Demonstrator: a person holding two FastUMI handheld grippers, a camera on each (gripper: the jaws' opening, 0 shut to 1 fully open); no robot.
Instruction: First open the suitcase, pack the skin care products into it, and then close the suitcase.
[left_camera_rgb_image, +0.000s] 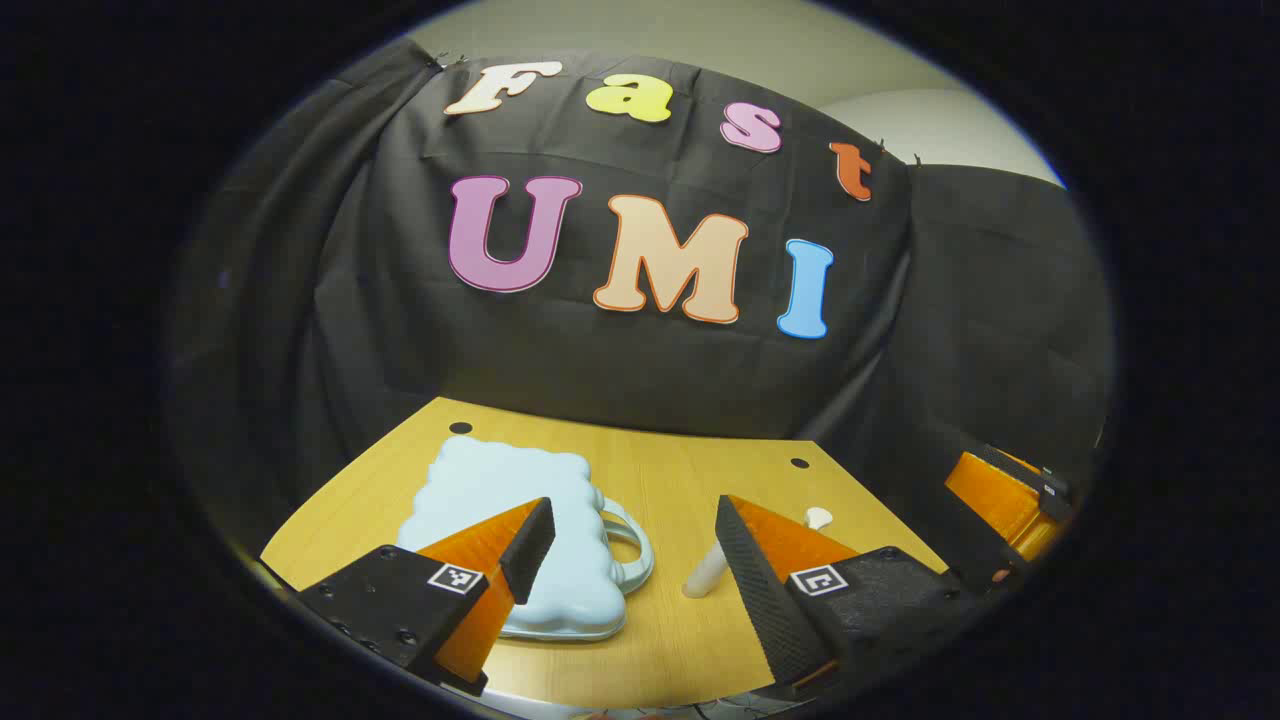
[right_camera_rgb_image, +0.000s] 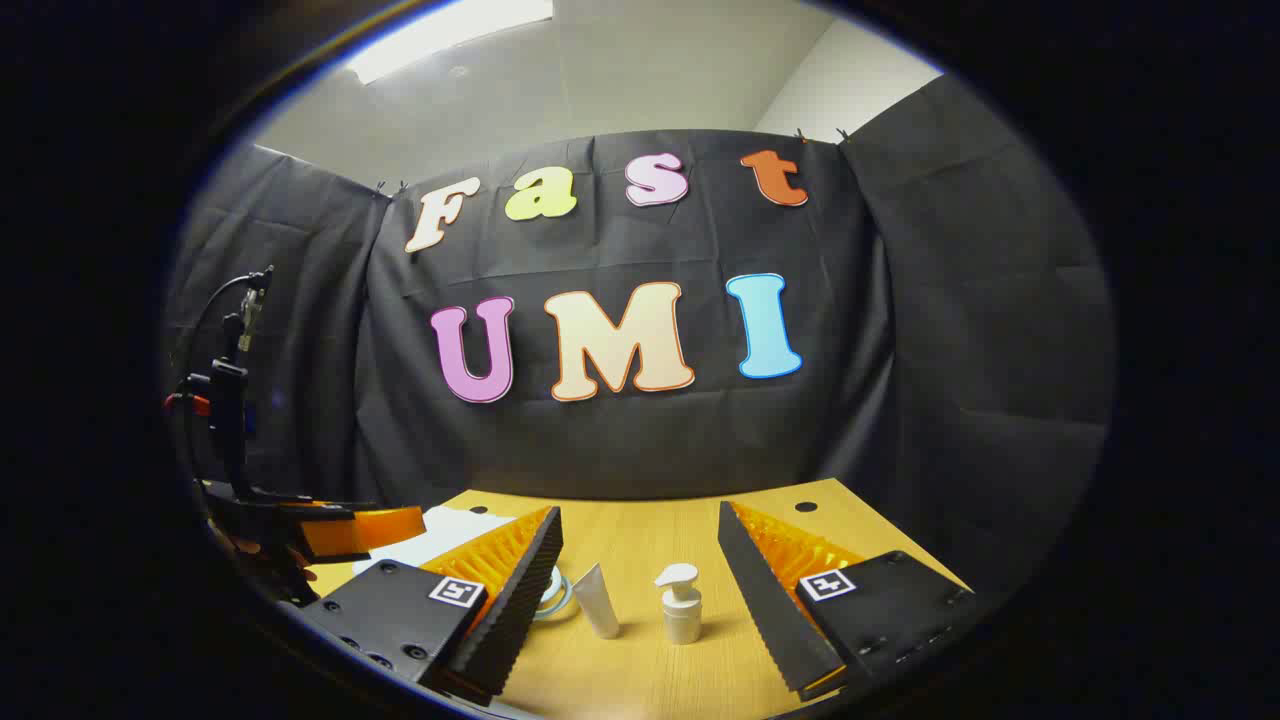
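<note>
Closed suitcase (left_camera_rgb_image: 510, 545) flat on wooden table (left_camera_rgb_image: 690, 640).
Both grippers (left_camera_rgb_image: 632, 560) (right_camera_rgb_image: 640, 575) spread, empty; tube (right_camera_rgb_image: 598, 600) beside pump bottle (right_camera_rgb_image: 681, 605).

Table (left_camera_rgb_image: 690, 480): pale wood-grain top, smooth, satin. Suitcase (left_camera_rgb_image: 500, 500): moulded plastic, soft sheen. Tube (right_camera_rgb_image: 598, 598) and pump bottle (right_camera_rgb_image: 682, 610): smooth plastic, matt. Booth wall (right_camera_rgb_image: 900, 350): matt woven cloth, creased. Finger pads (right_camera_rgb_image: 770, 600): ribbed, rubbery-looking.

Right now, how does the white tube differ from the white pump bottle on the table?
The slim white plastic tube has a plain, tapering body and leans; the white pump bottle is squat, stands upright and carries a pump head. The tube sits nearer the pale blue suitcase. Both are white and rest on the wooden table.
</note>
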